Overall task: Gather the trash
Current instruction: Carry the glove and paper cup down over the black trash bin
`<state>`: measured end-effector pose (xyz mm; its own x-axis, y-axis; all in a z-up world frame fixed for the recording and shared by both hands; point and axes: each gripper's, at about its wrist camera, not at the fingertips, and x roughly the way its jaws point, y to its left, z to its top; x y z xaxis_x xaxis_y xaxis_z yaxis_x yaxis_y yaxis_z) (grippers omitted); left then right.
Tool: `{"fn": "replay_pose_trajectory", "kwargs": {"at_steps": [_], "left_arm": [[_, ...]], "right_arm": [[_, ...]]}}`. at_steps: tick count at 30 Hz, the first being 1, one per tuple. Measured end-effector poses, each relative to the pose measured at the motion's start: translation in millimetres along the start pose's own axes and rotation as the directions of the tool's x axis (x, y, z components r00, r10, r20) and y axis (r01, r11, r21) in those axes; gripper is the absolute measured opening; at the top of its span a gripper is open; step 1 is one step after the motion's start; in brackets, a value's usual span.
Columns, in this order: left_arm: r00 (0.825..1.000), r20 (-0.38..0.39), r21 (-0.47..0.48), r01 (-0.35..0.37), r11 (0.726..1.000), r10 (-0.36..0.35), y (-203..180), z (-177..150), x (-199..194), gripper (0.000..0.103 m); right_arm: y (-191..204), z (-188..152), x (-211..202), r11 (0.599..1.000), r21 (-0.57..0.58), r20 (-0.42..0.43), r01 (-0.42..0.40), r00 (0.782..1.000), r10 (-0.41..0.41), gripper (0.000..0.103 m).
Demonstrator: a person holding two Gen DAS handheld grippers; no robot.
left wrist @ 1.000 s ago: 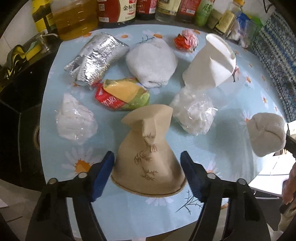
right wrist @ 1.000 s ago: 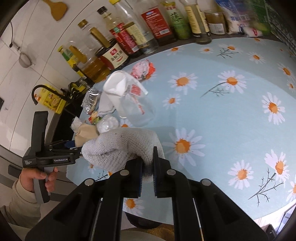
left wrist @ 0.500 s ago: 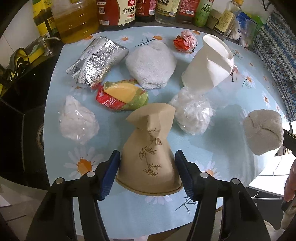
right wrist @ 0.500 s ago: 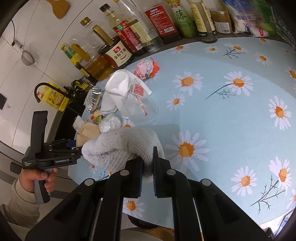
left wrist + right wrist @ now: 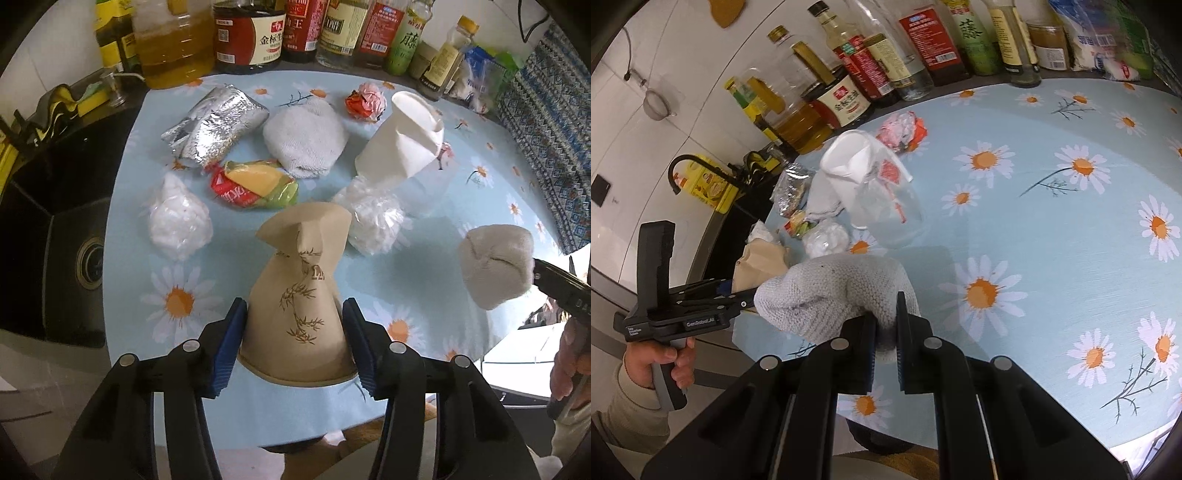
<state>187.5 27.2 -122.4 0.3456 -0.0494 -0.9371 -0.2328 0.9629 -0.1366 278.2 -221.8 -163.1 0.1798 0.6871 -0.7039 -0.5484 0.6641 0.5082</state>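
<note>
A crumpled brown paper cup [image 5: 299,280] with a bamboo print stands mouth-down between the blue pads of my left gripper [image 5: 293,343]. The jaws are closing and both pads press its sides near the table's [image 5: 461,184] front edge. My right gripper [image 5: 884,332] is shut on a grey knitted cloth ball [image 5: 834,291], held above the table edge. The same cloth ball [image 5: 495,266] shows at the right of the left wrist view. More trash lies behind: a foil wrapper [image 5: 214,125], a crushed white paper cup [image 5: 402,147] and a red-yellow snack wrapper [image 5: 255,184].
A white towel wad [image 5: 306,140], a pink-red crumpled wrapper [image 5: 364,101] and two white plastic-wrapped wads [image 5: 177,225] [image 5: 373,221] lie mid-table. Sauce and oil bottles [image 5: 251,33] line the back edge. A black sink [image 5: 66,236] sits left. A clear cup [image 5: 886,199] lies by the white one.
The left jaws have closed in from well apart until the pads meet the brown cup, and the gripper has risen a little with it. The right gripper still holds the cloth ball.
</note>
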Motion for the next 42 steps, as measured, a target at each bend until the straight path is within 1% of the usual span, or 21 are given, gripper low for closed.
{"fn": "replay_pose_trajectory", "kwargs": {"at_steps": [9, 22, 32, 42], "left_arm": [[0.998, 0.039, -0.03, 0.04, 0.999, -0.039, 4.8, -36.5, -26.0, 0.051], [0.992, 0.088, -0.055, 0.097, 0.994, -0.092, 18.2, -96.5, -54.9, 0.051], [0.988, 0.104, -0.072, 0.122, 0.99, -0.115, 30.7, -137.2, -61.7, 0.051], [0.988, 0.074, -0.083, 0.144, 0.986, -0.138, 41.0, -174.4, -52.7, 0.052]], "right_arm": [[30.3, -20.7, 3.9, 0.999, -0.044, -0.022, -0.014, 1.0, 0.013, 0.01], [74.2, -69.5, 2.0, 0.997, -0.08, -0.035, -0.008, 0.999, 0.005, 0.01], [96.1, -109.7, 3.1, 0.997, -0.078, -0.046, -0.001, 0.999, -0.002, 0.01], [106.3, -146.1, 12.0, 0.998, -0.059, -0.074, 0.013, 0.997, -0.017, 0.01]]}}
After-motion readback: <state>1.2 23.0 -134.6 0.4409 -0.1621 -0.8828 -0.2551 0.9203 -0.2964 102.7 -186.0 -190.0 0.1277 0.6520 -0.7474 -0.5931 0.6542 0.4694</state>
